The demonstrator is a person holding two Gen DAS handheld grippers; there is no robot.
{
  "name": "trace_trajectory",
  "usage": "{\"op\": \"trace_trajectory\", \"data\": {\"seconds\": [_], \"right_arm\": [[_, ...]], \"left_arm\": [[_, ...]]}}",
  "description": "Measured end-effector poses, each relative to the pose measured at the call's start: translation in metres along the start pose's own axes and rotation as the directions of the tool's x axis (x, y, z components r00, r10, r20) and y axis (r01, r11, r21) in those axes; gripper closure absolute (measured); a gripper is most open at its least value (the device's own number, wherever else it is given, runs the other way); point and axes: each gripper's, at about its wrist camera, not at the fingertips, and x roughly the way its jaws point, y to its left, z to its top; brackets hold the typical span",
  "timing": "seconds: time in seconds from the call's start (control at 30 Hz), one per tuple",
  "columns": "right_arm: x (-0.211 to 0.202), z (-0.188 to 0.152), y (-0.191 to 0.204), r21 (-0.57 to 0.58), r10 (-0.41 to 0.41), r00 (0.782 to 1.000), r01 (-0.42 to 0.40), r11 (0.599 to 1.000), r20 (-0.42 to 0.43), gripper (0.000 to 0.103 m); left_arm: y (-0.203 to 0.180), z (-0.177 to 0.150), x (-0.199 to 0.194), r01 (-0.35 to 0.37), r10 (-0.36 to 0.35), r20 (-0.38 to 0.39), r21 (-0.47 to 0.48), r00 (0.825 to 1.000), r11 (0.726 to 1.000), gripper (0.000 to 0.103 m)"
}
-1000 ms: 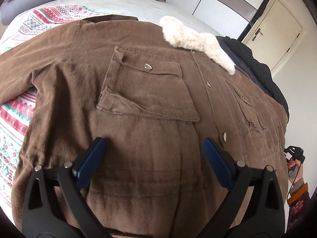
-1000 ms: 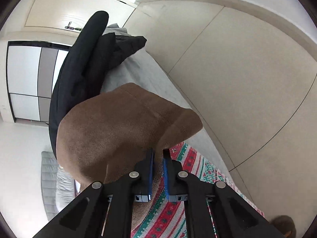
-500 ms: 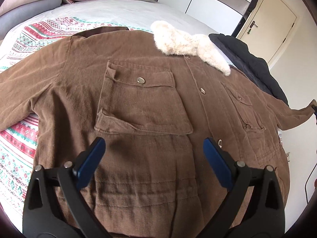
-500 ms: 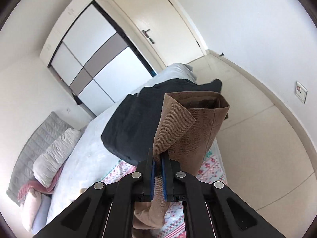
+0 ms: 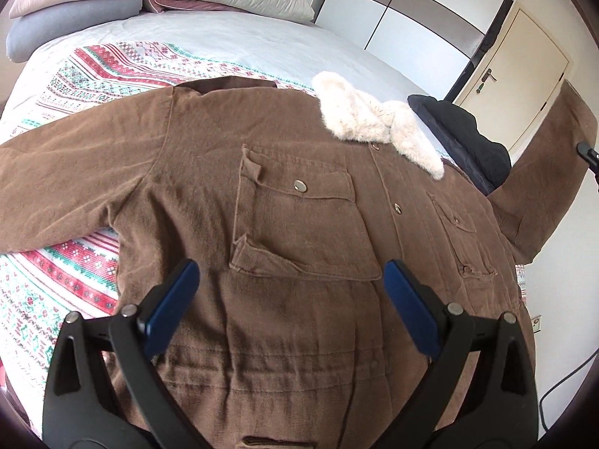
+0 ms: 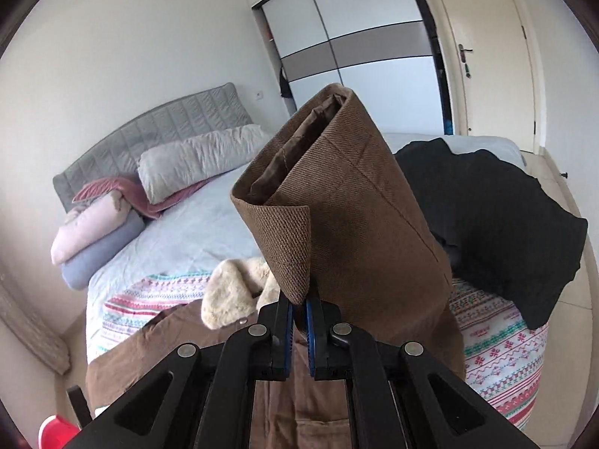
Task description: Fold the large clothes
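A large brown jacket with a cream fur collar lies face up on the bed, buttons and chest pockets showing. My left gripper hovers open above its lower front, nothing between the blue pads. My right gripper is shut on the cuff of the jacket's sleeve, held up in the air with the cuff opening facing the camera. In the left wrist view that raised sleeve stands up at the far right. The other sleeve lies flat to the left.
A patterned red, green and white blanket covers the bed under the jacket. A black garment lies beside the collar. Pillows and folded bedding are stacked by the grey headboard. A wardrobe and door stand behind.
My right gripper has swung up and rolled over, lifting the sleeve from beside the bed to high above it. The left gripper has risen slightly, staying open.
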Motion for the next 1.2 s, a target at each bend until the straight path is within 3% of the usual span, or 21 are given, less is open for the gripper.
{"op": "trace_trajectory", "data": {"seconds": [0.1,0.17,0.23,0.33,0.37,0.43,0.53,0.63,0.73,0.83,1.0,1.07,1.1,1.13,1.17,1.2], "right_arm": [[0.046,-0.029,0.040,-0.128,0.025,0.988,-0.044,0.991,-0.153,0.094],[0.080,-0.054,0.057,-0.177,0.048,0.947,-0.108,0.978,-0.318,0.089],[0.099,-0.076,0.056,-0.154,0.082,0.897,-0.164,0.974,-0.435,0.086],[0.094,-0.087,0.046,-0.074,0.173,0.859,-0.237,0.969,-0.482,0.079],[0.084,-0.087,0.040,-0.061,0.185,0.859,-0.243,0.968,-0.477,0.076],[0.063,-0.072,0.022,-0.048,0.180,0.874,-0.225,0.973,-0.452,0.058],[0.034,-0.048,-0.018,-0.034,0.160,0.918,-0.185,0.982,-0.362,0.044],[0.016,-0.032,-0.066,0.002,0.095,0.950,-0.099,0.995,-0.299,0.040],[0.018,-0.026,-0.110,0.092,0.073,0.960,-0.049,0.995,-0.272,0.040],[0.026,-0.029,-0.148,0.164,0.060,0.964,-0.018,0.986,-0.258,0.040],[0.050,-0.047,-0.196,0.264,0.056,0.953,0.026,0.964,-0.299,0.040],[0.058,-0.055,-0.208,0.279,0.053,0.946,0.040,0.959,-0.318,0.040],[0.062,-0.059,-0.212,0.279,0.050,0.943,0.047,0.959,-0.330,0.040],[0.066,-0.062,-0.215,0.275,0.049,0.939,0.049,0.960,-0.340,0.040],[0.069,-0.064,-0.217,0.271,0.050,0.937,0.048,0.961,-0.345,0.040],[0.072,-0.066,-0.219,0.266,0.051,0.936,0.046,0.963,-0.348,0.040]], "left_arm": [[0.002,0.000,0.001,-0.005,0.005,-0.002,-0.003,1.000,1.000,0.004],[0.003,0.000,0.001,-0.018,0.018,-0.004,0.002,1.000,1.000,0.004],[0.003,-0.002,0.001,-0.027,0.027,-0.012,0.009,1.000,1.000,0.004],[0.003,-0.005,0.000,-0.023,0.024,-0.027,0.022,0.999,0.999,0.004],[0.003,-0.006,0.000,-0.020,0.021,-0.039,0.025,0.999,0.999,0.004],[0.002,-0.010,-0.001,-0.005,0.006,-0.072,0.021,0.997,1.000,0.004],[-0.012,-0.008,-0.006,0.053,-0.049,-0.108,0.029,0.993,0.998,0.004],[-0.042,0.008,-0.001,0.087,-0.072,-0.159,0.090,0.985,0.992,0.006],[-0.077,0.028,0.021,0.093,-0.061,-0.202,0.151,0.977,0.984,0.007],[-0.105,0.040,0.063,0.084,-0.034,-0.239,0.202,0.970,0.976,0.022],[-0.130,0.044,0.138,0.052,0.028,-0.341,0.222,0.940,0.974,0.048],[-0.137,0.047,0.143,0.058,0.014,-0.311,0.223,0.950,0.973,0.053],[-0.141,0.049,0.142,0.073,-0.003,-0.299,0.224,0.954,0.972,0.066],[-0.144,0.051,0.142,0.076,-0.008,-0.287,0.227,0.958,0.971,0.071],[-0.146,0.053,0.143,0.054,0.015,-0.277,0.238,0.961,0.970,0.079],[-0.148,0.055,0.143,0.028,0.041,-0.269,0.248,0.962,0.968,0.094]]}}
